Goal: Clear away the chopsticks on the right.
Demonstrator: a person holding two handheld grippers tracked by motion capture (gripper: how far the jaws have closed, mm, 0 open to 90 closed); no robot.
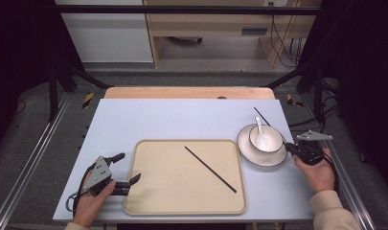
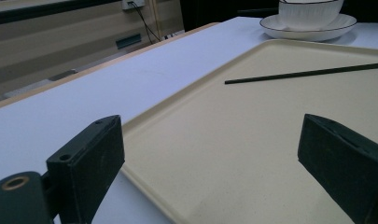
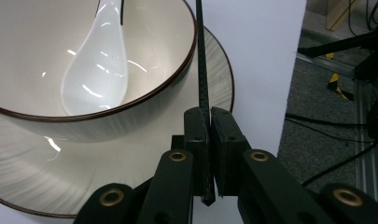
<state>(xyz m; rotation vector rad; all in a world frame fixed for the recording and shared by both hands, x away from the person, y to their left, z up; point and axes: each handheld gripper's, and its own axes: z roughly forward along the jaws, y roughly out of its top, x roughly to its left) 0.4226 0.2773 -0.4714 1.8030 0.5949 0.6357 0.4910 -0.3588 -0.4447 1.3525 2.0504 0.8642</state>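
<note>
Chopstick (image 3: 201, 70), thin and black, sits clamped between the jaws of the right tongs (image 3: 209, 140); the jaws are pressed together on its near end, and a short tip pokes out behind them toward the camera in the right gripper view. From the grip the stick runs straight ahead, away from the tongs, passing just beside the rim of the bowl (image 3: 144, 100) and over the edge of the plate (image 3: 130, 154) under it. A white spoon (image 3: 100, 60) lies inside the bowl, left of the stick as the right tongs see it.

In the high view the right hand (image 1: 317, 170) comes in from the bottom right corner, sleeve at the bench edge, with the forearm angled up and inward, so that the right tongs (image 1: 291, 147) point left, toward the plate (image 1: 273, 158), and reach its right rim.

The left hand (image 1: 91, 201) rests at the near left corner of the bench (image 1: 158, 120), wrist low, with the left tongs (image 1: 127, 167) pointing right. Their jaws stand wide apart with nothing between them, one over the bench and the other over the left edge of the tray (image 2: 252, 140). A second chopstick (image 2: 308, 73) lies loose on the tray, well ahead of those open jaws, slanting across them; the bowl and plate stand farther off beyond it.
</note>
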